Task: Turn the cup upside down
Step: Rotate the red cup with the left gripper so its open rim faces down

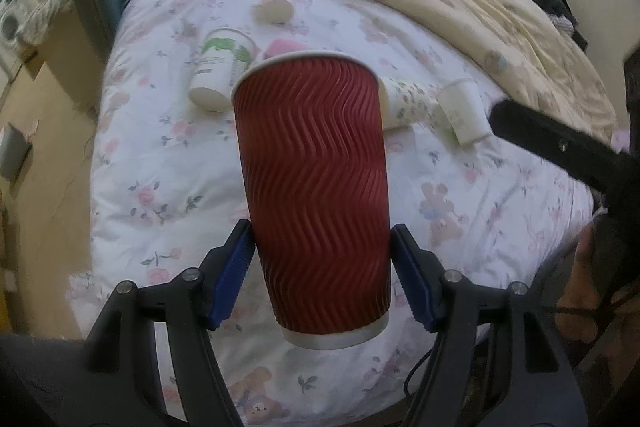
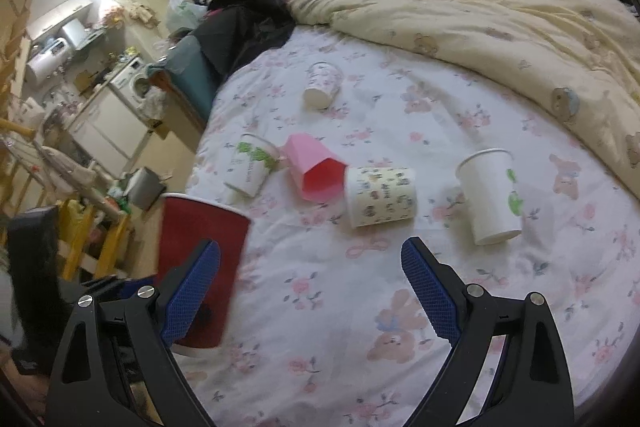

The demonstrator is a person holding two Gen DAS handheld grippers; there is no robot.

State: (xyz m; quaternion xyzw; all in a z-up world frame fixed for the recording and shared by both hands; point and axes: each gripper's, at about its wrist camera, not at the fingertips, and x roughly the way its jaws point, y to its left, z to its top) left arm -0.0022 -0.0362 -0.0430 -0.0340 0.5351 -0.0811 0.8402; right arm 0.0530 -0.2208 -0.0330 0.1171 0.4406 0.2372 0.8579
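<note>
Left wrist view: left gripper (image 1: 322,277) clamps the red ripple-walled paper cup (image 1: 316,195) near its base, above the floral bedsheet (image 1: 168,167) — right gripper (image 2: 311,289) spread wide, holding nothing.

Five cups (image 2: 380,195) lie on the bedsheet (image 2: 320,307), quilt (image 2: 500,7) behind.

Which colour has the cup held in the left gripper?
Red cup, wavy ribbed, white rims; clearest in left wrist view.
</note>
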